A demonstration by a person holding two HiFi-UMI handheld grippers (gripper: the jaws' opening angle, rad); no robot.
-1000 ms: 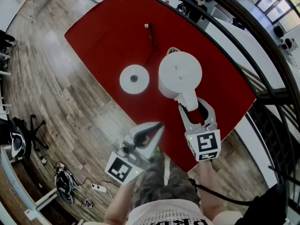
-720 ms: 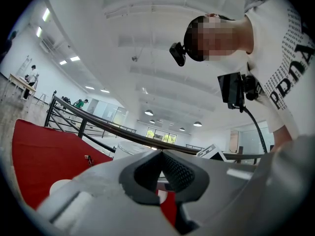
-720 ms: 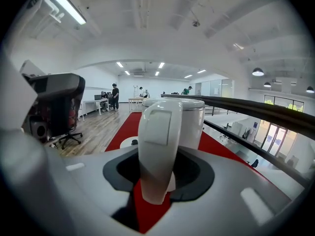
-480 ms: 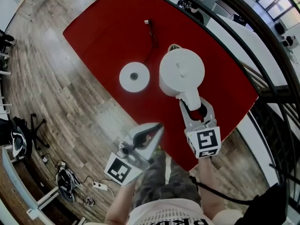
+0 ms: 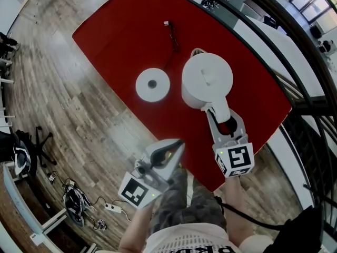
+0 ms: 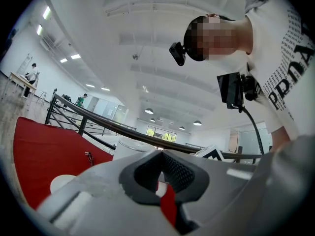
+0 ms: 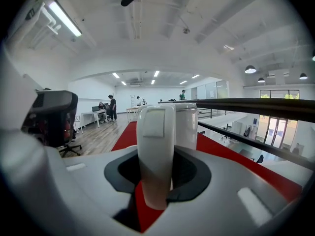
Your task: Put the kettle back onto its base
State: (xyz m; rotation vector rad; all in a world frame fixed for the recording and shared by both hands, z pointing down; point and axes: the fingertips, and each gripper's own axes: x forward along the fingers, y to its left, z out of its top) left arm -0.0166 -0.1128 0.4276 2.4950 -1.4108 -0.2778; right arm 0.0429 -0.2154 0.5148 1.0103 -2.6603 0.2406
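Note:
The white kettle stands on the red table, to the right of its round white base and apart from it. My right gripper reaches in from the near side; its jaws have just been closing and the pads now press both sides of the kettle's handle. The kettle's body rises behind the handle. My left gripper hovers shut and empty over the table's near edge, with the kettle and the base beyond its tips.
A dark power cord runs from the base toward the table's far edge. A black railing curves past the table's right side. Wooden floor lies to the left, with an office chair and cables on it.
The right gripper's jaws, wide on either side of the handle a second ago, have closed onto it. The kettle, the base and the left gripper have stayed where they were.

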